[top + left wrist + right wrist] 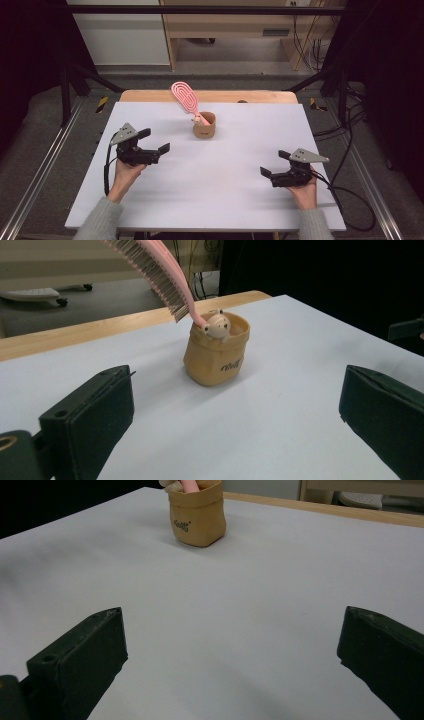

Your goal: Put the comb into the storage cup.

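In the right gripper view the top of the small tan fabric pot [197,519] is cut off at the frame's upper edge, so only a stub of the pink plastic hairbrush [190,485] handle and a scrap of the little cream animal figure [172,486] show. In the left gripper view the brush head [152,270] runs out of the frame at the top, bristles facing down. The dark printed word on the pot's side is too small to read.

The pot stands upright on the white tabletop [225,165], toward its far middle, with the brush [186,97] handle down inside it and its oval head leaning back and to the left over the far wooden strip [150,96]. The figure [197,120] sits at the pot's [204,127] rim beside the handle.

The left gripper [156,141] is held over the left part of the tabletop, its fingers [90,415] spread wide with nothing between them, aimed at the pot. The right gripper [274,164] is near the front right, fingers [80,662] likewise spread and empty, well apart from the pot. Nothing lies between either gripper and the pot.

Bare white surface runs all round the pot. Dark frame posts and metal rails flank the tabletop's sides, and cables [350,195] trail off past its right edge
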The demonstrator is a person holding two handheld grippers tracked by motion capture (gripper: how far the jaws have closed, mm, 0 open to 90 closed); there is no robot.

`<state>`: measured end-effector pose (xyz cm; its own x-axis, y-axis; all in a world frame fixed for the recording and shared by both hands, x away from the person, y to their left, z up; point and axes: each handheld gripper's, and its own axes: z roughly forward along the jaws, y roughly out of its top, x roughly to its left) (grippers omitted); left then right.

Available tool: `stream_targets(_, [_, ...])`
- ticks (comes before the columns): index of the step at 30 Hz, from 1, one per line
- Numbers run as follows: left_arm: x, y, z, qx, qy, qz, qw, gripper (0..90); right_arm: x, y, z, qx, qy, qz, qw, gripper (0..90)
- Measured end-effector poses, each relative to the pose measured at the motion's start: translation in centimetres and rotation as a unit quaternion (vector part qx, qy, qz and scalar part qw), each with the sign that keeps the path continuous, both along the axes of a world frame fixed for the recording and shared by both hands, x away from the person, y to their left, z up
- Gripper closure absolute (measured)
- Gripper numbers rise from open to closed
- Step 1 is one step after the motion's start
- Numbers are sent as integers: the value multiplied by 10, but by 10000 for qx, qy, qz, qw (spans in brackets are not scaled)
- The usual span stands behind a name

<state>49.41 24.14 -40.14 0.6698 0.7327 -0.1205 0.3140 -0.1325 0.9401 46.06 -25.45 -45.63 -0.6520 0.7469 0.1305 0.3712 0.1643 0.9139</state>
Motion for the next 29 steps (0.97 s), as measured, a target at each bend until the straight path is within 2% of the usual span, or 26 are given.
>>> stream_targets(5, [-8, 8, -10, 63, 61, 37, 10000, 12, 0, 0, 0, 0, 3, -2, 10000, 0])
stream_targets(9, [-12, 15, -18, 176, 166, 91, 9997, 12, 0, 0, 0, -5, 12, 9, 10000, 0])
stream_targets(12, [-15, 19, -24, 263, 165, 151, 9994, 13, 0, 0, 0, 15, -10, -1, 10000, 0])
stream_targets(14, [-17, 21, -26, 235, 221, 139, 9994, 14, 0, 0, 0, 13, -3, -3, 10000, 0])
stream_targets(19, [-23, 25, -33, 339, 203, 154, 9991, 14, -1, 0, 0, 9, -14, 1, 10000, 0])
stream_targets(22, [-25, 28, -36, 247, 250, 167, 9992, 14, -1, 0, 0, 2, -12, 11, 10000, 0])
stream_targets(29, [-27, 35, -42, 325, 329, 200, 9987, 14, -1, 0, -1, -3, -1, 16, 10000, 0])
